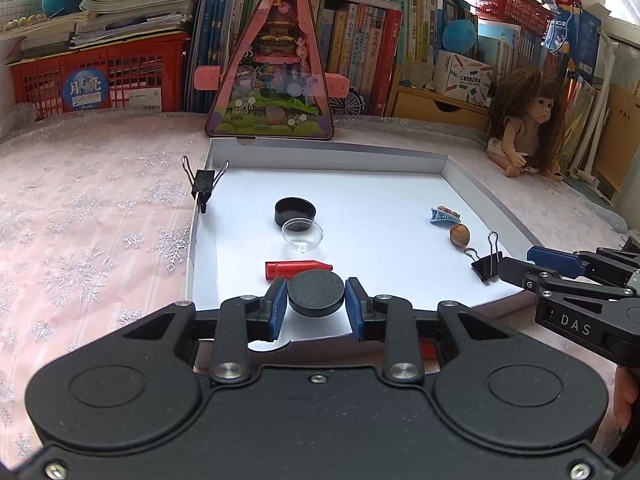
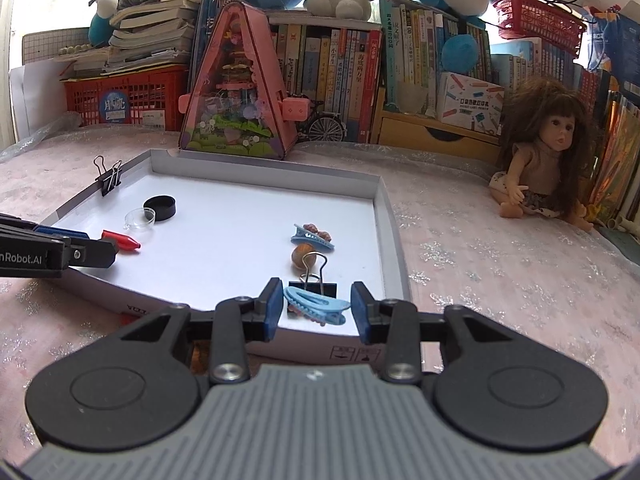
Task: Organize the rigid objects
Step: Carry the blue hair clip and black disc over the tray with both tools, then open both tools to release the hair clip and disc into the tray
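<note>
Clearly the risks are a slip and a snag. The left claw [image 1: 316,304] pinches a black disc [image 1: 316,292] by its rim over the tray's [image 1: 320,152] near edge; any tilt could drop it onto the red cap [image 1: 296,269]. The right claw [image 2: 315,308], part open, holds a blue clip [image 2: 314,305] just before a binder clip [image 2: 314,280].

tray [image 1: 452,168]: cap [image 1: 295,210] behind dish [image 1: 302,232] | tube [image 1: 296,269] before dish | nut [image 1: 459,235] right, hair clip [image 1: 444,215] behind it

Black disc [image 1: 316,293] and blue hair clip [image 2: 316,305] above white tray [image 2: 240,208].
</note>
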Demonstrator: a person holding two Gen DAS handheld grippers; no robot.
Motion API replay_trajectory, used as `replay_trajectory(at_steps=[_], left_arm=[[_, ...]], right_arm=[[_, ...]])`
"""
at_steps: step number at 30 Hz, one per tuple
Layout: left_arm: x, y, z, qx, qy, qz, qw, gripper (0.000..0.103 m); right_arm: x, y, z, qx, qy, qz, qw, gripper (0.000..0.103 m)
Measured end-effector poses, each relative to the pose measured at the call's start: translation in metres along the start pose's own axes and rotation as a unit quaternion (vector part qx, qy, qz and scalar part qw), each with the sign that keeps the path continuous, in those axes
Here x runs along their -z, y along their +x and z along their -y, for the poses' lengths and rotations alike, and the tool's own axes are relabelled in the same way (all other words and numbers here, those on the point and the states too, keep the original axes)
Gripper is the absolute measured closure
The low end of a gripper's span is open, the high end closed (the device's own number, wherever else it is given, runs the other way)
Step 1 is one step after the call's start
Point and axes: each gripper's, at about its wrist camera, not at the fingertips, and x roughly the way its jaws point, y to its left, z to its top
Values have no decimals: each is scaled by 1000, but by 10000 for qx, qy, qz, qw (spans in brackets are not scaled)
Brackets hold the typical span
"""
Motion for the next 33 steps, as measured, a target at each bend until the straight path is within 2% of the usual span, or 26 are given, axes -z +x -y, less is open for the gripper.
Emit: replay_trajectory(at_steps=[16,28,33], left_arm=[[-5,13,-1,-14,-7,-122,9999,73],[-8,26,1,-141,-31,-129,9998,73],[-8,27,1,-168,-30,-107,9998,73]], right_arm=[[-12,22,5,-234,-9,-525,9983,61],[-13,39,16,-393,420,-665,9961,62],[-12,40,14,-368,350,-615,9968,62]])
